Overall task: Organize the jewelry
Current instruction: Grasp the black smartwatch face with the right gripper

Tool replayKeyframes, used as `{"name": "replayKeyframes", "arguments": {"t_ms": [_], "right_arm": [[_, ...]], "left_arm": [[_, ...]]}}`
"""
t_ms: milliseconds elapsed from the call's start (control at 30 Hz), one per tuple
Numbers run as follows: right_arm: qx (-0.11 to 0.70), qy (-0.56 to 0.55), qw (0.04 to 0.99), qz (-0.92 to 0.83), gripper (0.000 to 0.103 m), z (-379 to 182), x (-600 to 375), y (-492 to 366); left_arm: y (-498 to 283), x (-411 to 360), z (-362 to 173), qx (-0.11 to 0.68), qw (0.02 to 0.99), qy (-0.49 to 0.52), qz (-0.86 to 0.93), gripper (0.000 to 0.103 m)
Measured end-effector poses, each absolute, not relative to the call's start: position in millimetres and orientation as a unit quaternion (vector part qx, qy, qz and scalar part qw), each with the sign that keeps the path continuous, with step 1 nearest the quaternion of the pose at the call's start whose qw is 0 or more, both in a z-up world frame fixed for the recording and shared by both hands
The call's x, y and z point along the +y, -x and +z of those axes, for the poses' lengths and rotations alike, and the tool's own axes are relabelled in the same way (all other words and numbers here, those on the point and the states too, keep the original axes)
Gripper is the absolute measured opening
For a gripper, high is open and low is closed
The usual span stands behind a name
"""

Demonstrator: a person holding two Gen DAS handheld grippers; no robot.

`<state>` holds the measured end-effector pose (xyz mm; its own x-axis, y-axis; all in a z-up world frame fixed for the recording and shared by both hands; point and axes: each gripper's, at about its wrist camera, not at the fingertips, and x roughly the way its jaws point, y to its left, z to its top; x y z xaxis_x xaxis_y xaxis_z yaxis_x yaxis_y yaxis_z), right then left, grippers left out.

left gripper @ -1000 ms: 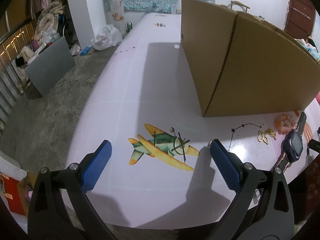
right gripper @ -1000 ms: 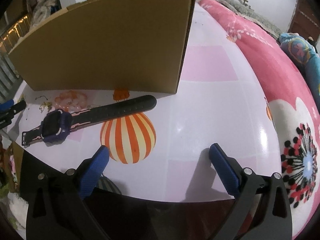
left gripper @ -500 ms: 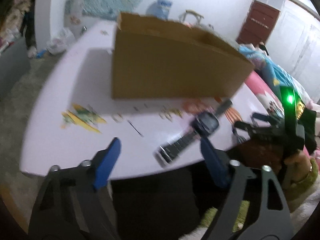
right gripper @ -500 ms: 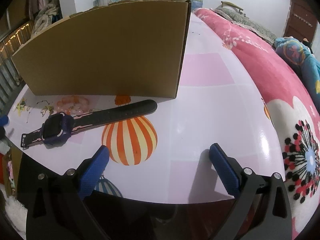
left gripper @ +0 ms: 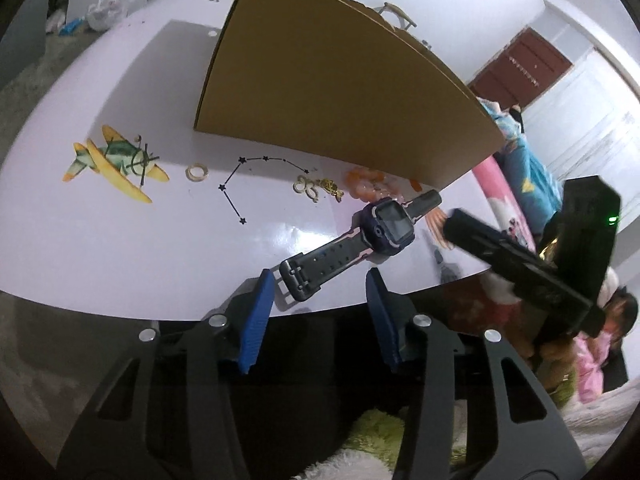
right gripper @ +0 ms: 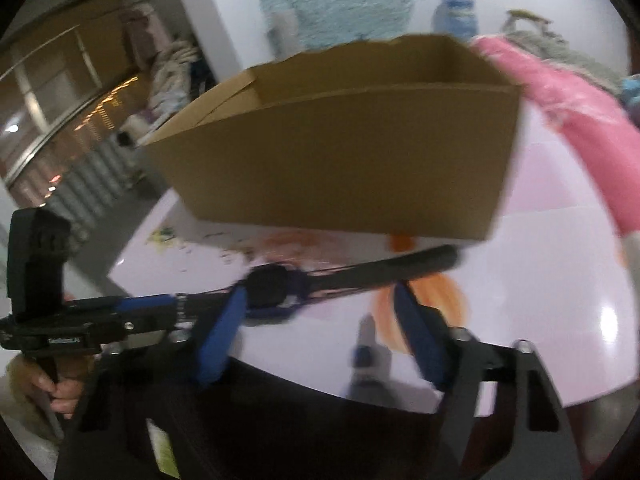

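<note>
Cardboard box (left gripper: 340, 92) fills the upper frame, ready for jewelry. I've just been narrowing both grippers: my left gripper (left gripper: 320, 316), part-spread, frames the watch (left gripper: 360, 240) buckle at centre; my right gripper (right gripper: 316, 336) straddles its strap untouched.

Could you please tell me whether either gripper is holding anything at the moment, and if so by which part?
Nothing is held yet. The watch lies on the table, its buckle end between the left gripper's closing jaws, untouched; the right gripper's closing jaws straddle its strap.
</note>
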<state>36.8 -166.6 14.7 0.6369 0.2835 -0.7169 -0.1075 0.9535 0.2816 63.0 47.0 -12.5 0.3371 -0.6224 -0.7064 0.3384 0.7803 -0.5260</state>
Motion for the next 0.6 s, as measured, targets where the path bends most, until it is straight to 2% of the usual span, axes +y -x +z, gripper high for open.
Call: {"name": "replayKeyframes", "arguments": {"t_ms": [100,267,600], "right_arm": [[0.427,-0.131,0.886,0.126,0.042,1.9,-164.8,-48.1],[0.421,-0.149,0.885,0.133,0.033,0.5,-169.2,-49.9],[0.424,-0.152,0.881,0.144,0.032,-2.6,-163.8,-51.4]], "left_arm": [[-62.4,51.2,-12.9,0.495,0.799,0.158,-0.302,0.044],[-60.8,55.7,-15.0,0.501,0.791,0.175,-0.304,0.044],[-58.1,54.9,-19.0,0.502,0.788,0.182,-0.306,0.045]]}}
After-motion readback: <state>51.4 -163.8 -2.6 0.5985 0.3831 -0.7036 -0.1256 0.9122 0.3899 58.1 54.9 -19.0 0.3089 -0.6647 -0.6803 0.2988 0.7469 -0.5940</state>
